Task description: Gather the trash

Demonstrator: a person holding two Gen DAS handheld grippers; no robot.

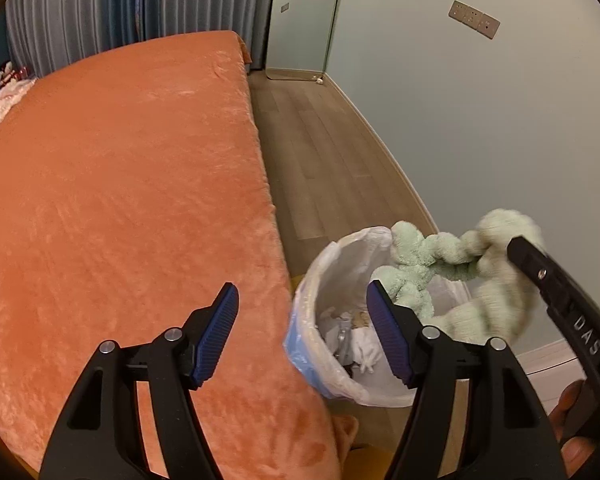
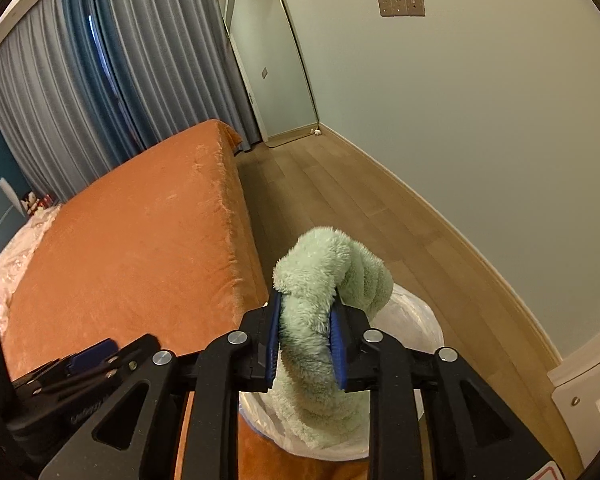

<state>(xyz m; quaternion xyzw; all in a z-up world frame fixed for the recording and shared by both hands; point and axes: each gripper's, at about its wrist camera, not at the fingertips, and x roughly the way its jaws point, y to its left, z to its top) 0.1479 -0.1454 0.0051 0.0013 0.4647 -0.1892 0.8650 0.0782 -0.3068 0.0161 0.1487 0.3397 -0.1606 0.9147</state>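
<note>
A pale green fluffy cloth [image 2: 320, 280] hangs over a bin lined with a white bag [image 1: 332, 264], which stands on the floor by the bed's corner. My right gripper [image 2: 306, 342] is shut on the cloth, whose pile fills the gap between the blue pads. In the left wrist view the cloth [image 1: 496, 240] drapes across the bin's far rim, and crumpled white paper [image 1: 364, 348] lies inside. My left gripper [image 1: 302, 296] stands open with nothing between its pads, above the bed's edge and the bin's near rim. A hand [image 1: 576, 420] holds the right gripper's handle.
A bed with an orange plush cover [image 1: 120, 200] fills the left. Pink bedding [image 2: 24, 248] lies at its far left. A strip of wooden floor [image 1: 312, 148] runs between bed and pale wall to a leaning mirror [image 2: 272, 64]. Curtains [image 2: 100, 80] hang behind.
</note>
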